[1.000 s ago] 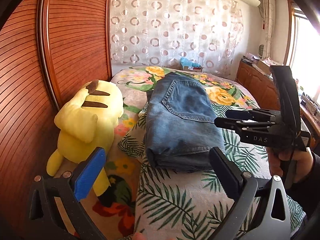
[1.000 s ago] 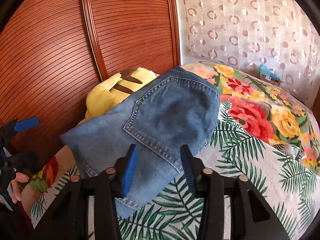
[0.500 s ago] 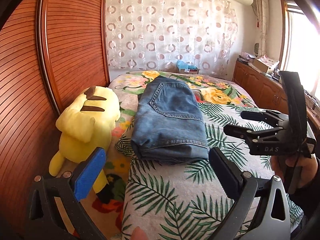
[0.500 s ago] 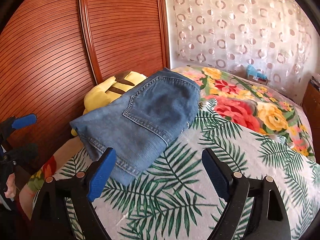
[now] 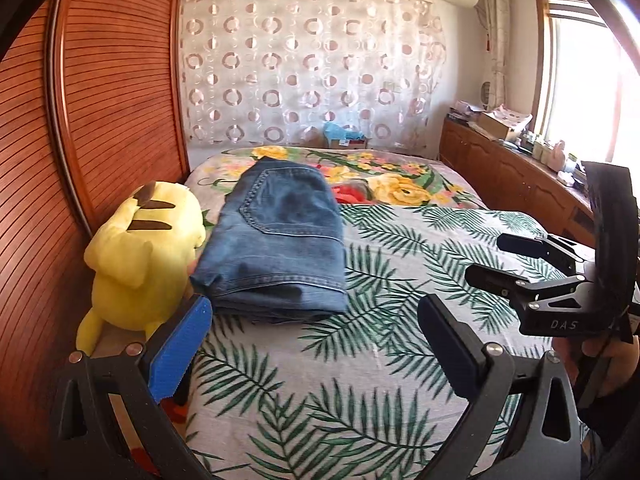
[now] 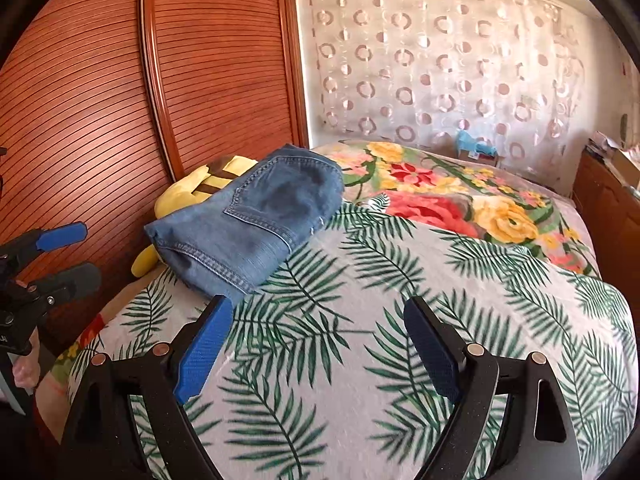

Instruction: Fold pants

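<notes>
Leaf-printed bedspread (image 5: 360,360) carries the folded blue denim pants (image 5: 276,240) beside a yellow plush toy (image 5: 144,256). My left gripper (image 5: 316,344) and right gripper (image 6: 316,344) stand wide, holding nothing. Folding seems finished; I should back away without brushing the stack.

Plush toy (image 6: 208,184) half behind folded pants (image 6: 248,220)

Left claw (image 5: 312,344) wide open, empty; right claw (image 6: 316,344) likewise
</notes>
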The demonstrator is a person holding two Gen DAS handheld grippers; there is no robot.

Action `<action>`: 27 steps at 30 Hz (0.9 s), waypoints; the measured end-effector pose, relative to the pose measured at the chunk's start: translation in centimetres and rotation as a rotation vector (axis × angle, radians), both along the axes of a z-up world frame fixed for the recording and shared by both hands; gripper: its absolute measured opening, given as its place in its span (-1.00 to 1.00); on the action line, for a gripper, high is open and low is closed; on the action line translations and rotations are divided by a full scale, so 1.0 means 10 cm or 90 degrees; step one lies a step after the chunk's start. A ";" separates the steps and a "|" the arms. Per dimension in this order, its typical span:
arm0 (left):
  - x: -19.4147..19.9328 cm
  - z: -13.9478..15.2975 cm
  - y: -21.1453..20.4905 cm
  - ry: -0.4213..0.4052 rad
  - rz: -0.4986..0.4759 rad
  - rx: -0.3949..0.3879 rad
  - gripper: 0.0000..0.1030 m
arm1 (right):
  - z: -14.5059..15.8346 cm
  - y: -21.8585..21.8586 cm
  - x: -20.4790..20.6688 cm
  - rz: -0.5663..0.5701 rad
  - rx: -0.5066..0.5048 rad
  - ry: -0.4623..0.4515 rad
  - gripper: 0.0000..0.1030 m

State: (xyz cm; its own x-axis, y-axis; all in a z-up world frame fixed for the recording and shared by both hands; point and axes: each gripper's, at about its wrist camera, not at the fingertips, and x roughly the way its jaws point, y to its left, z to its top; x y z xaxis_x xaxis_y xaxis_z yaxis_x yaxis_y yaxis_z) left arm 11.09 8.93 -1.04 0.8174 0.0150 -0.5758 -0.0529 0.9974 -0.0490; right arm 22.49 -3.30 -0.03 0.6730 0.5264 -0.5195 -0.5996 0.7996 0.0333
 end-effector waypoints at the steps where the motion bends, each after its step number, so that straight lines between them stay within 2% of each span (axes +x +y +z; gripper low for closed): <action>1: -0.01 0.00 -0.04 0.000 -0.003 0.001 0.99 | 0.01 -0.05 -0.05 -0.005 0.001 -0.001 0.72; 16: -0.16 0.05 -0.71 -0.001 -0.045 -0.009 0.99 | 0.19 -1.00 -0.75 -0.085 0.018 -0.016 0.72; 27: -0.34 0.43 -1.19 -0.040 -0.078 0.012 0.99 | 0.52 -1.77 -1.38 -0.178 0.041 -0.053 0.72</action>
